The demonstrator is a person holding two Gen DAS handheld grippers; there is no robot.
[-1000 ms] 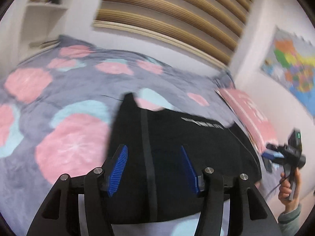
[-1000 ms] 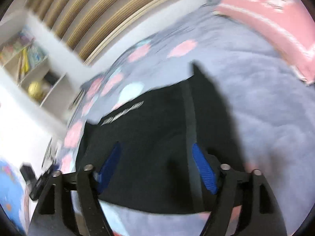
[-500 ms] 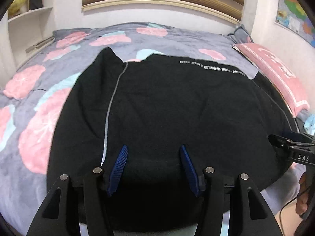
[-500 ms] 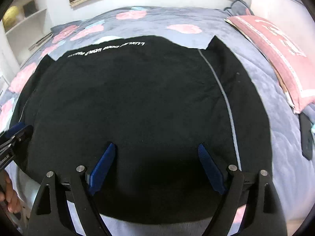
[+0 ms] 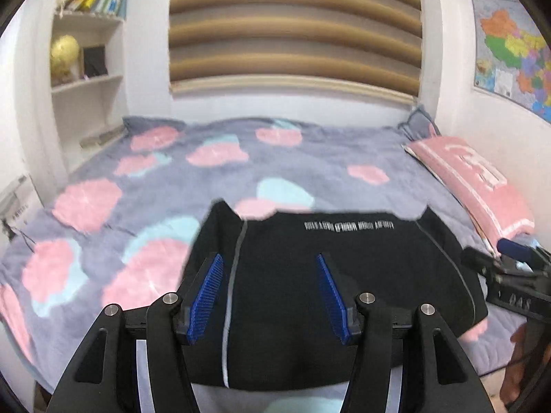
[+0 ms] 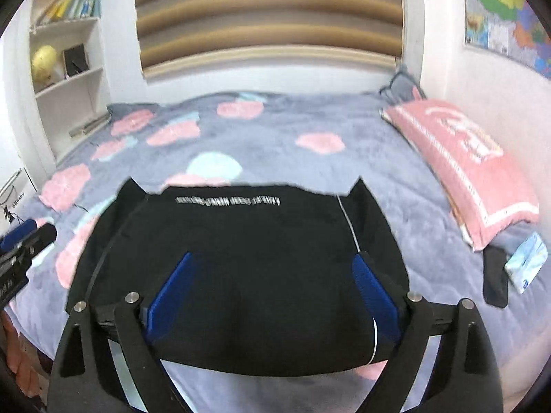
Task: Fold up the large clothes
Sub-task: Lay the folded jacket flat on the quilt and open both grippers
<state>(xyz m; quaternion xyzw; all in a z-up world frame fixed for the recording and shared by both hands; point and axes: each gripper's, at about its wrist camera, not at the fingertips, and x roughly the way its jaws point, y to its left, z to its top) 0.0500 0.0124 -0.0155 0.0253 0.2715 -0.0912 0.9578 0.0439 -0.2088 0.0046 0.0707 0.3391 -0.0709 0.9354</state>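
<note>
Black garment (image 5: 344,289) flat on bed (image 5: 103,227); left hand-held gripper (image 5: 270,299) half spread, empty; right hand-held gripper (image 6: 272,292) opening wider, nothing gripped

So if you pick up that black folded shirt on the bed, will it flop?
Probably yes. The black folded shirt lies flat and limp on the grey flowered blanket, so it looks like soft cloth. Lifted by one edge, its layers would likely sag and unfold.

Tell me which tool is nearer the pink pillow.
Right. The right tool hovers over the black garment on the pillow's side; the left tool is over its far side.
</note>
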